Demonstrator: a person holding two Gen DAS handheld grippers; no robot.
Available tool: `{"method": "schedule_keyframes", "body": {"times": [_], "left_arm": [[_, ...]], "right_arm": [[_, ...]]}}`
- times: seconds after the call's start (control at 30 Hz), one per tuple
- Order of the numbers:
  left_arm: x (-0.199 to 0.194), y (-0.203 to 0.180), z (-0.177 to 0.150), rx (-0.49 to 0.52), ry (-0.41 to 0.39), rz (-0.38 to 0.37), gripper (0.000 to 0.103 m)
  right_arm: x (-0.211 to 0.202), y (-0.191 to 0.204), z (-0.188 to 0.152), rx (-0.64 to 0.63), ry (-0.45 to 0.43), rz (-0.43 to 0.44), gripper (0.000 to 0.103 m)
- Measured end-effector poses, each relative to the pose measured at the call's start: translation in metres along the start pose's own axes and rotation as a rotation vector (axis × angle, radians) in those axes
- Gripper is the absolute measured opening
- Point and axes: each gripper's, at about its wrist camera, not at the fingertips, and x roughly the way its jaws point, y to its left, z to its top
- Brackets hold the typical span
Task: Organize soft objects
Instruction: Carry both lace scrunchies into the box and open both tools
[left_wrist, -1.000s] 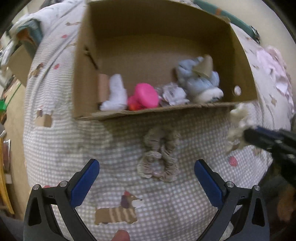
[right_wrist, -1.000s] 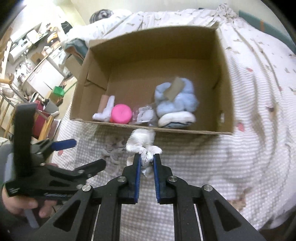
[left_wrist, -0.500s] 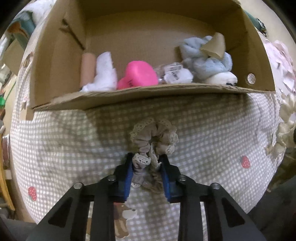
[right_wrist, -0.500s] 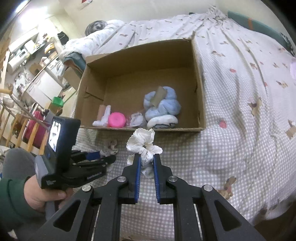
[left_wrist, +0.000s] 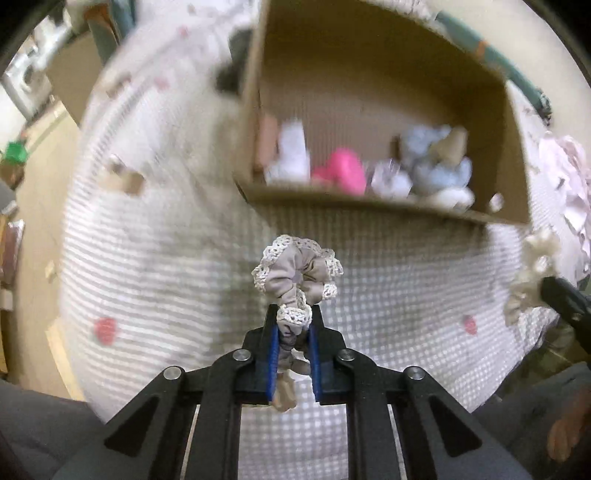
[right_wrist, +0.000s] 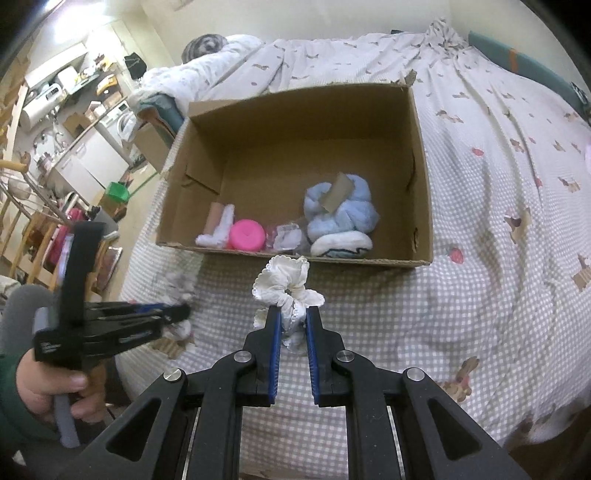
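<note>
My left gripper (left_wrist: 293, 325) is closing, its pads pinching a grey scrunchie (left_wrist: 297, 275) lifted over the quilt (left_wrist: 155, 280). My right gripper (right_wrist: 293, 325) is clamped on a white scrunchie (right_wrist: 286, 280), with the left one at 9 o'clock from it. At 12 o'clock beyond both sits the box (right_wrist: 421, 173), holding a pink lump (right_wrist: 246, 234) and a blue bundle (right_wrist: 341, 218) along its near wall.

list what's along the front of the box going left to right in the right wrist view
peach roll → white fluffy item → pink round item → small clear packet → white and blue sock bundle
</note>
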Motion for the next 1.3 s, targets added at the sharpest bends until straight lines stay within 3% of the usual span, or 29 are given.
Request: {"method": "schedule_keyframes", "body": {"times": [0.17,0.3,0.47,0.63,0.93,1.13,1.23,1.3], "left_arm": [[-0.046,0.013,-0.010,-0.044,-0.074,-0.079,0.013],[-0.078,0.015,0.001,-0.021,-0.141,-0.070,0.013],[-0.102,0.021,0.024,-0.038,-0.241,-0.002,0.013],[-0.119,0.027,0.051,-0.045,-0.303,-0.012,0.013],[-0.112,0.000,0.086,0.067,-0.362,-0.045,0.013],[-0.083,-0.010,0.101,0.073,-0.334,-0.019,0.013],[-0.070,-0.010,0.105,0.061,-0.358,0.032,0.013],[-0.060,-0.010,0.108,0.080,-0.368,0.016,0.013]], "right_arm": [[-0.012,0.005,0.004,0.019,-0.030,0.031,0.015],[-0.028,0.009,0.013,0.044,-0.087,0.049,0.015],[-0.045,0.006,0.024,0.098,-0.169,0.054,0.015],[-0.055,0.000,0.042,0.126,-0.204,0.047,0.015],[-0.049,-0.011,0.070,0.138,-0.312,0.033,0.015],[-0.015,-0.021,0.073,0.206,-0.269,0.035,0.015],[0.002,-0.024,0.074,0.234,-0.234,0.048,0.015],[0.013,-0.024,0.074,0.227,-0.202,0.034,0.015]]}}
